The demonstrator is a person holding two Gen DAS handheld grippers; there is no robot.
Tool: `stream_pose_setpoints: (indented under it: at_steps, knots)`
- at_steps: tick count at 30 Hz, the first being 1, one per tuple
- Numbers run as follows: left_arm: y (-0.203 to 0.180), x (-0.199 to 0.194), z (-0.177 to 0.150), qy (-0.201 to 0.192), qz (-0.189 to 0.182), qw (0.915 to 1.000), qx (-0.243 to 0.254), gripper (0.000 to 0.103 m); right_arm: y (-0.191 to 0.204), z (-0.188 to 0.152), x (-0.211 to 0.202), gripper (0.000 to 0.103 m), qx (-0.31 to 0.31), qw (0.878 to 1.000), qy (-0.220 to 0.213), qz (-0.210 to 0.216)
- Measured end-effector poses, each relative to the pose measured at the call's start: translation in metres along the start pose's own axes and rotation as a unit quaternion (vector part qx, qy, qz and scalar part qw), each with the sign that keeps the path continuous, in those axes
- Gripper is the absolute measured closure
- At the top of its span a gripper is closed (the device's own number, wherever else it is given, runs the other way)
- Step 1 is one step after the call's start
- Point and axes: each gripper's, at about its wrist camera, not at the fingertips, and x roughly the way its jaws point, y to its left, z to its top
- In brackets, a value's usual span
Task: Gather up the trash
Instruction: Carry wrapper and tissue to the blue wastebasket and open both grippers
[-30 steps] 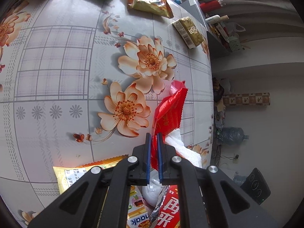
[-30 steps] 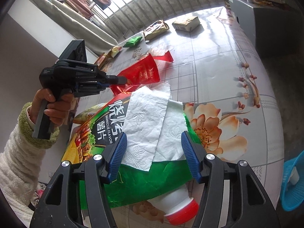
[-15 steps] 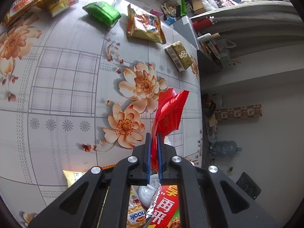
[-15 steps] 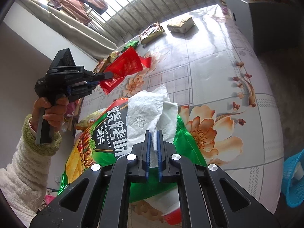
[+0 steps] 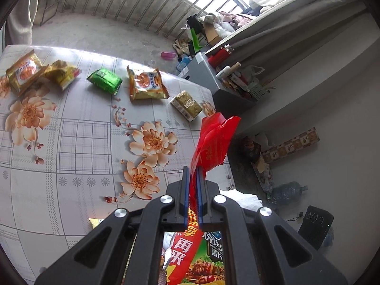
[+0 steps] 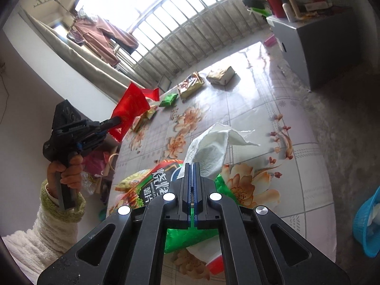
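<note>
**Two grippers, both holding trash above the surface**

Two pinches: left gripper [image 5: 192, 173] fingers clamp a crinkled red wrapper [image 5: 212, 142], right gripper [image 6: 192, 168] fingers clamp a white, creased paper towel [image 6: 213, 147], both lifted off the floral surface [image 6: 261, 118]. Only the right wrist view shows the person's hand [image 6: 67, 168] and a blue basket [image 6: 367, 225]. Only the left shows the gold snack packs [image 5: 144, 84].

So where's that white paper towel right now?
The white paper towel is pinched in the right claw, lifted just above the green chip bag at the near end of the flowered table.
</note>
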Motion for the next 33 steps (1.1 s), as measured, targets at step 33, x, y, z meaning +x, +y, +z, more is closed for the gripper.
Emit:
stream_pose_setpoints:
  at_steps: [33]
  knots:
    - [-0.220,0.012,-0.151,-0.046,-0.050,0.9782,0.196,0.099,-0.084,-0.086,-0.181,0.103,0.125,0.976,-0.174,-0.037]
